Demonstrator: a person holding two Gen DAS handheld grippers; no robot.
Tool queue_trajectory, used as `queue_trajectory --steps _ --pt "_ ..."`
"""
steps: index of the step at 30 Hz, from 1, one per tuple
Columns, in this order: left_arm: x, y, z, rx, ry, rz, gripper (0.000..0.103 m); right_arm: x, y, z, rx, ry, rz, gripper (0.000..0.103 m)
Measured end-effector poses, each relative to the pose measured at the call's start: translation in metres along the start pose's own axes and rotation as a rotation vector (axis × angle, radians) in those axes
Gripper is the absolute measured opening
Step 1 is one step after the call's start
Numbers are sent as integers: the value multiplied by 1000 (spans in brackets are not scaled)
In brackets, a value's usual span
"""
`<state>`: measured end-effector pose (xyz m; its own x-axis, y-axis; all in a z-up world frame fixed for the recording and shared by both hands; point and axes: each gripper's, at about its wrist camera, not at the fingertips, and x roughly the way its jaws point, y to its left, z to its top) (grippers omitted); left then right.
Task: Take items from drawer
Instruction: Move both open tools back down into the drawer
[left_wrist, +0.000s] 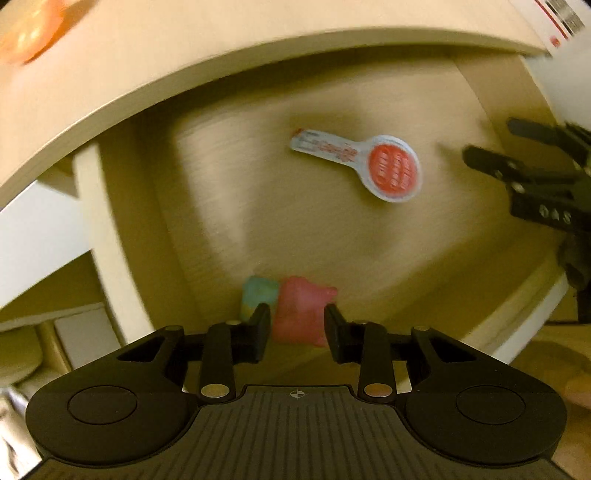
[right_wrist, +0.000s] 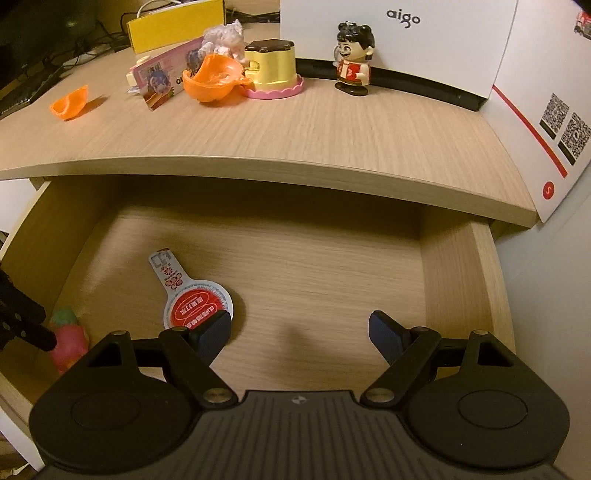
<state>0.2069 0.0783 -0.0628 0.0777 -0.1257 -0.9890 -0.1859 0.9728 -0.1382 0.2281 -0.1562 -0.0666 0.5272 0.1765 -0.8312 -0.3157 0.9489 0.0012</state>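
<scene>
dim warm light; left view motion-blurred, right sharper — fisheye bending at edges; drawer (right_wrist: 258, 258) shadowed

In the left wrist view the whole picture is smeared by motion, so the print on the flat white paddle-shaped packet with a red round label (left_wrist: 369, 162) cannot be read, and the orange plastic shape (left_wrist: 29, 33) on the pale wooden desk (left_wrist: 184, 74) is cut off by the top left corner. The soft pink toy (left_wrist: 301, 314) lies partly behind the black fingers (left_wrist: 258, 328) of the left gripper (left_wrist: 297, 328), so contact cannot be told. In the right wrist view that toy (right_wrist: 68, 341) is half hidden by gripper parts, and the white cardboard box with a red stripe (right_wrist: 546, 147) runs off the right edge.
</scene>
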Motion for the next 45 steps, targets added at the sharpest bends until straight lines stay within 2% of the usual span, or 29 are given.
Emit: queue_trajectory --steps 4,7,12,14,16,18,21,24,26,29,31,37,41,45 --pt "10 -13 2 20 56 7 35 -1 -2 -2 13 3 8 82" --pt "20 -12 6 -36 103 25 35 0 -5 -2 33 11 18 82" --pt "28 -13 19 -75 122 25 35 0 -8 -2 53 12 26 82" --pt "30 -15 23 -74 113 15 41 0 -8 -2 50 10 24 82" --pt "26 -14 26 -93 53 -24 45 0 -8 -3 46 6 25 82" --pt "11 -10 30 -100 -84 -97 40 -4 -8 -4 47 -9 30 82" --pt "-12 1 31 -154 -220 -140 38 -6 -9 -5 45 -19 41 82" --pt "-29 9 25 -159 -309 -85 38 -4 -4 0 21 5 45 82" --pt "-38 16 20 -149 -349 -29 38 -3 3 5 8 29 89 82" --pt "-50 30 12 -153 -386 -15 38 3 22 18 -5 84 242 82" --pt "-54 38 9 -171 -403 -26 38 9 43 27 -65 107 300 82" --pt "-59 48 1 -164 -430 -39 38 31 97 46 -324 92 284 82" --pt "-61 56 -9 -168 -424 -40 38 51 119 49 -444 159 350 82" --pt "-59 56 -8 -153 -416 -46 38 67 139 45 -507 252 414 82"
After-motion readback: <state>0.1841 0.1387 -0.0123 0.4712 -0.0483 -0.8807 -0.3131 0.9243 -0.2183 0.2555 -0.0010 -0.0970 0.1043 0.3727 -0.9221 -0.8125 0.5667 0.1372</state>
